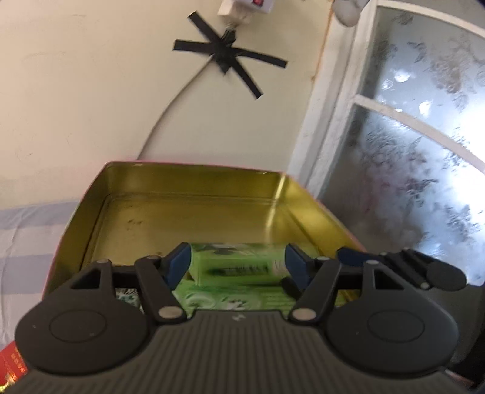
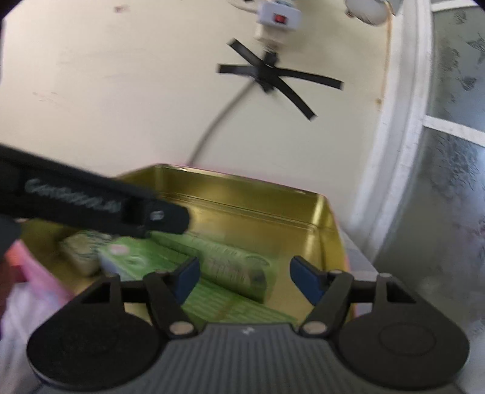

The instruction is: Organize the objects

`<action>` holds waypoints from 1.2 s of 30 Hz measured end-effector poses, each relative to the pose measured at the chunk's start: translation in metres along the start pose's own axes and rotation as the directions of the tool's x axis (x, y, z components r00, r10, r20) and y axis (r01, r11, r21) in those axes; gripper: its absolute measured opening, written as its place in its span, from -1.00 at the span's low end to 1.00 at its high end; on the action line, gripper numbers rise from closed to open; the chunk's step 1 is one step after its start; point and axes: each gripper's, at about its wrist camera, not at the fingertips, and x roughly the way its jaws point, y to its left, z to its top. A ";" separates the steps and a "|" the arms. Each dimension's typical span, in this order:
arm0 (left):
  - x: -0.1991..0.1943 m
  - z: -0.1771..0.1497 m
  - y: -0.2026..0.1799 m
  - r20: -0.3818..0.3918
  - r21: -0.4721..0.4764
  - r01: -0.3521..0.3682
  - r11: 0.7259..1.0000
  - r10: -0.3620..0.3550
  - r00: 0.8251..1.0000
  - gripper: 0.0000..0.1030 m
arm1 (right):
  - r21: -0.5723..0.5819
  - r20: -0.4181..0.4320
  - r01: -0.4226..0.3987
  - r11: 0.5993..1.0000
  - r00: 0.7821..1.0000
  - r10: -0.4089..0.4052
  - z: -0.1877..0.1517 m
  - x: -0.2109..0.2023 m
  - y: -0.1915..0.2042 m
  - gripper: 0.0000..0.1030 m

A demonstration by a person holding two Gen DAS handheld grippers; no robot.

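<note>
Inside the gold-lined tin [image 1: 194, 209], near its front wall, a small green box [image 1: 239, 263] sits between the blue pads of the left gripper [image 1: 238, 262], lying on top of a flatter green packet [image 1: 218, 298]. Both pads appear to press its short ends, so the tongs are closed on the box at roughly its own length. In the right wrist view the same tin [image 2: 251, 209] holds several green packets heaped toward its near left part: a long green box [image 2: 218, 257] lying at a slant, a flat green packet [image 2: 239, 306] beneath it, and a paler wrapped bar [image 2: 81, 251] at the left. The right gripper [image 2: 244, 278] hangs over the tin's near right part with its fingers set wide and nothing between the pads; the slanted box's end lies below the gap. The left gripper's black finger [image 2: 151, 212] reaches in from the left across the tin, above the packets.

The tin's far half is bare gold floor, bounded by upright walls with a pink outer rim. Just behind it stands a cream wall with crossed black tape [image 1: 227, 57] holding a cable, and a white switch box [image 2: 279, 18] above. A frosted window [image 1: 409, 136] in a white frame stands close on the right. Striped pale cloth [image 1: 27, 236] lies left of the tin.
</note>
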 end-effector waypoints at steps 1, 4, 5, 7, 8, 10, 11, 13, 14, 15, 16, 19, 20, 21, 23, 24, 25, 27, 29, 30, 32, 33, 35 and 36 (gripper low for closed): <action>-0.004 -0.002 0.002 -0.002 -0.003 0.004 1.000 -0.004 1.000 0.36 | 0.027 -0.001 -0.002 1.000 1.000 0.002 -0.002 0.001 -0.002 0.32; -0.031 -0.012 0.006 0.025 0.021 0.019 1.000 -0.019 0.999 0.36 | 0.110 0.036 -0.034 0.993 0.999 0.030 -0.012 -0.016 -0.005 0.32; -0.041 -0.015 0.006 0.039 0.031 0.024 0.999 -0.025 0.999 0.37 | 0.132 0.056 -0.033 0.991 0.998 0.026 -0.015 -0.023 -0.004 0.32; -0.063 -0.023 0.008 0.062 0.050 0.040 0.998 -0.043 0.997 0.41 | 0.175 0.095 -0.042 0.984 0.995 0.026 -0.019 -0.038 -0.001 0.32; -0.075 -0.028 0.010 0.071 0.058 0.051 0.997 -0.056 0.996 0.44 | 0.203 0.115 -0.053 0.978 0.993 0.030 -0.023 -0.047 0.000 0.32; -0.103 -0.044 0.017 0.091 0.085 0.058 0.995 -0.065 0.994 0.49 | 0.265 0.156 -0.088 0.960 0.987 0.047 -0.034 -0.070 0.004 0.33; -0.115 -0.051 0.022 0.100 0.097 0.058 0.994 -0.067 0.993 0.49 | 0.290 0.169 -0.111 0.951 0.984 0.063 -0.038 -0.077 0.005 0.33; -0.138 -0.067 0.032 0.107 0.129 0.026 0.991 -0.040 0.993 0.63 | 0.327 0.188 -0.166 0.930 0.976 0.109 -0.046 -0.087 0.010 0.33; -0.147 -0.074 0.038 0.112 0.141 0.004 0.990 -0.020 0.994 0.66 | 0.342 0.191 -0.196 0.919 0.972 0.136 -0.051 -0.091 0.013 0.33; -0.153 -0.079 0.045 0.113 0.156 -0.020 0.988 0.002 0.994 0.75 | 0.356 0.190 -0.224 0.907 0.968 0.165 -0.054 -0.091 0.016 0.33; -0.160 -0.086 0.052 0.115 0.170 -0.053 0.984 0.034 0.993 0.79 | 0.368 0.187 -0.249 0.896 0.964 0.192 -0.058 -0.094 0.019 0.33; -0.166 -0.097 0.074 0.092 0.174 -0.135 0.976 0.121 0.988 0.80 | 0.418 0.152 -0.319 0.851 0.948 0.280 -0.070 -0.096 0.029 0.33; -0.166 -0.099 0.083 0.079 0.156 -0.156 0.975 0.145 0.986 0.80 | 0.435 0.139 -0.340 0.834 0.940 0.310 -0.073 -0.094 0.032 0.33; -0.165 -0.099 0.093 0.062 0.133 -0.177 0.975 0.170 0.984 0.80 | 0.455 0.126 -0.360 0.815 0.932 0.341 -0.077 -0.094 0.035 0.33; -0.156 -0.098 0.105 0.031 0.118 -0.207 0.971 0.205 0.978 0.84 | 0.489 0.100 -0.385 0.783 0.916 0.388 -0.082 -0.087 0.039 0.33; -0.151 -0.098 0.110 0.023 0.123 -0.225 0.967 0.224 0.974 0.85 | 0.497 0.084 -0.383 0.778 0.914 0.396 -0.086 -0.085 0.042 0.33; -0.144 -0.098 0.113 0.017 0.132 -0.248 0.960 0.248 0.969 0.85 | 0.500 0.063 -0.373 0.782 0.916 0.397 -0.088 -0.082 0.045 0.33; -0.129 -0.095 0.119 -0.002 0.145 -0.271 0.952 0.274 0.962 0.85 | 0.488 0.065 -0.376 0.788 0.915 0.397 -0.088 -0.083 0.048 0.33; -0.117 -0.095 0.123 -0.024 0.155 -0.285 0.946 0.291 0.956 0.85 | 0.494 0.066 -0.382 0.782 0.912 0.404 -0.090 -0.081 0.046 0.33; -0.112 -0.092 0.124 -0.041 0.157 -0.281 0.947 0.290 0.956 0.85 | 0.505 0.063 -0.379 0.775 0.912 0.405 -0.091 -0.080 0.044 0.33; -0.103 -0.089 0.124 -0.073 0.164 -0.256 0.952 0.271 0.960 0.85 | 0.534 0.065 -0.377 0.757 0.911 0.408 -0.093 -0.076 0.039 0.33; -0.098 -0.088 0.123 -0.082 0.179 -0.249 0.952 0.266 0.960 0.83 | 0.552 0.065 -0.375 0.744 0.910 0.410 -0.094 -0.073 0.036 0.33; -0.095 -0.089 0.120 -0.096 0.190 -0.226 0.955 0.248 0.964 0.49 | 0.587 0.067 -0.375 0.717 0.906 0.419 -0.097 -0.069 0.031 0.32; -0.095 -0.090 0.119 -0.096 0.196 -0.229 0.953 0.251 0.963 0.47 | 0.597 0.071 -0.378 0.707 0.904 0.423 -0.098 -0.068 0.028 0.31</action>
